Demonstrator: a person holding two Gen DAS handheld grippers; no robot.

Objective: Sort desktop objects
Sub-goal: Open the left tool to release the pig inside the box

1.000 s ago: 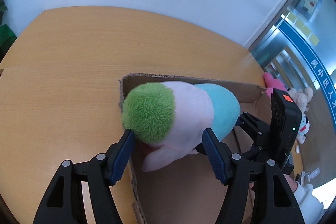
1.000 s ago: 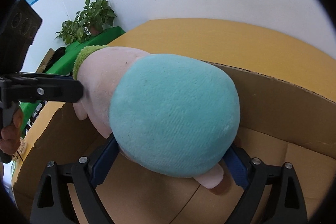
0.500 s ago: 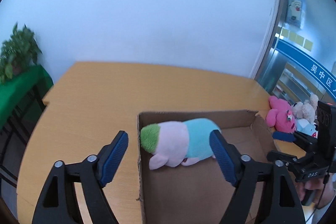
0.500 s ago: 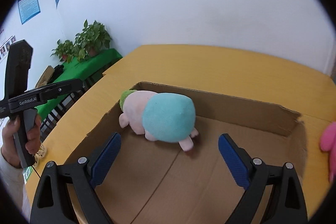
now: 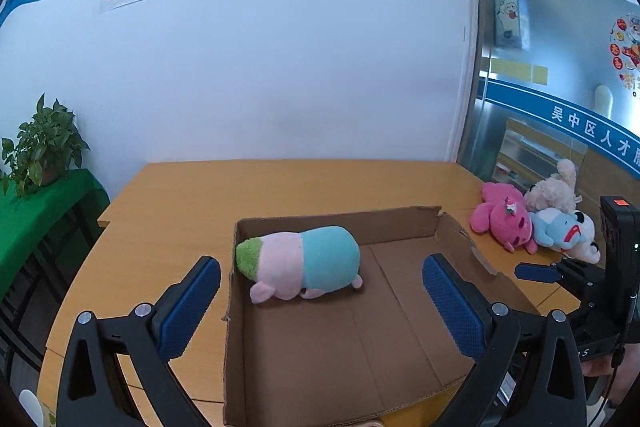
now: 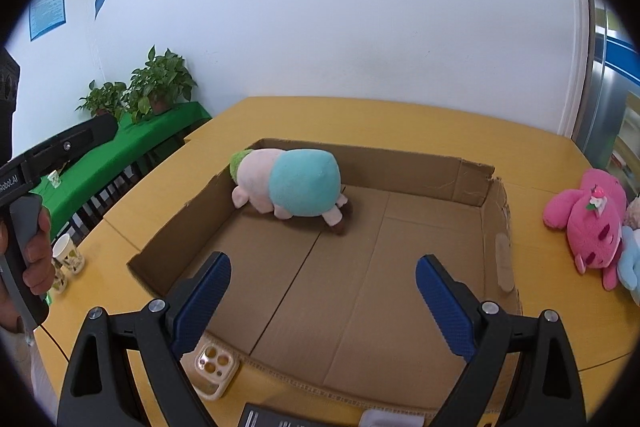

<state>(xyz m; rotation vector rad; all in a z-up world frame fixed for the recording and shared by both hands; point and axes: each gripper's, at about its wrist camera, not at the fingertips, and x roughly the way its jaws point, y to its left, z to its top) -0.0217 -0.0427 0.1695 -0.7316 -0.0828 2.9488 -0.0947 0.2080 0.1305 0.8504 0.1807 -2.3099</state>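
A plush toy [image 5: 304, 263] with a green end, pink middle and teal rear lies free in the far left corner of the open cardboard box [image 5: 404, 227]. My left gripper [image 5: 320, 299] hangs well back from it, its jaws still opening, with nothing between them. In the right wrist view the same plush toy [image 6: 292, 187] rests on the box [image 6: 168, 243] floor, and my right gripper [image 6: 324, 295] stands open and empty above the near half of the box. More plush toys wait on the table: a pink one [image 5: 502, 223], a cream one [image 5: 554, 189] and a blue-and-white one [image 5: 564, 233].
The wooden table [image 5: 192, 195] carries a phone [image 6: 214, 371] in a pale case by the box's near edge and paper cups [image 6: 68, 251] at the left. A green-covered side table with potted plants [image 6: 160, 87] stands at the left wall. A hand [image 6: 36, 255] holds the left gripper's handle.
Both grippers let go of the plush toy, opened wide and pulled back and up. The toy now lies in the box's far corner, small in both views.
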